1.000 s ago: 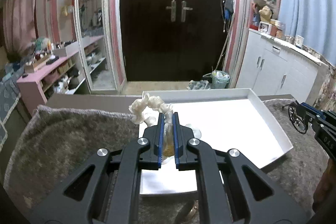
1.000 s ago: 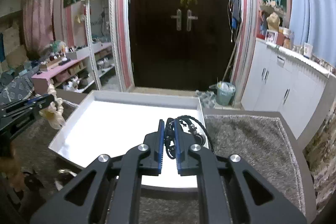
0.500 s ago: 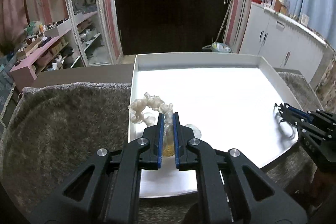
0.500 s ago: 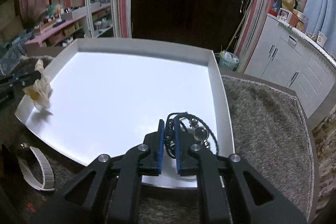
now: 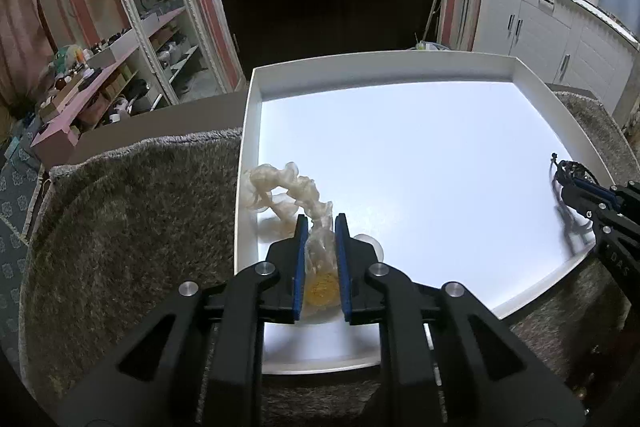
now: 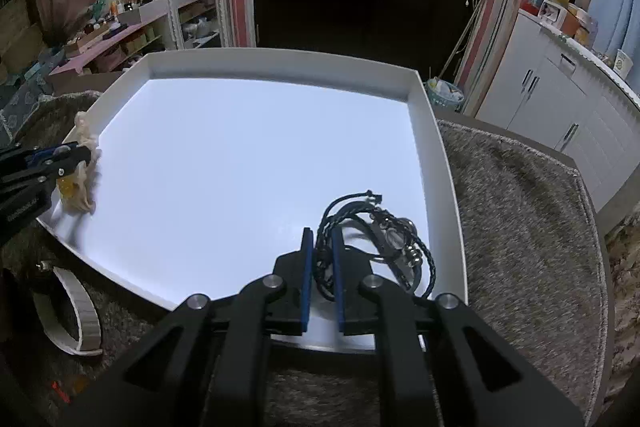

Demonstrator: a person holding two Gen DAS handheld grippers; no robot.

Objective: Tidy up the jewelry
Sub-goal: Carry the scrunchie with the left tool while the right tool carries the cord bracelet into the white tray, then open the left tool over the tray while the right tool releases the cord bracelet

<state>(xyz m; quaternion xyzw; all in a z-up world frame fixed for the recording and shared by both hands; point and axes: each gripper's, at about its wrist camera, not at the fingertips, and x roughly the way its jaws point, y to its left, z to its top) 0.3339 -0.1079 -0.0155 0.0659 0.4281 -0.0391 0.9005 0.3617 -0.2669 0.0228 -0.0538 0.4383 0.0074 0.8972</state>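
Note:
A white tray (image 5: 400, 67) lies on a grey shaggy mat. My left gripper (image 5: 320, 223) is shut on a cream ruffled scrunchie (image 5: 280, 187) that rests on the tray's near left corner; a yellow part shows between the jaws. It also shows in the right wrist view (image 6: 80, 183). My right gripper (image 6: 320, 239) is shut on a black braided cord bracelet (image 6: 384, 235) with metal charms, lying on the tray's near right part. The right gripper also shows at the left wrist view's right edge (image 5: 576, 187).
A white watch-style band (image 6: 80, 311) lies on the grey mat (image 6: 520, 227) left of the tray's near edge. Pink shelves (image 5: 92, 75) stand at the left, white cabinets (image 5: 560, 27) at the right, a dark door behind.
Both grippers have come down and forward over the tray. The scrunchie and the bracelet now rest on the tray floor, still between the jaws, which stand slightly wider.

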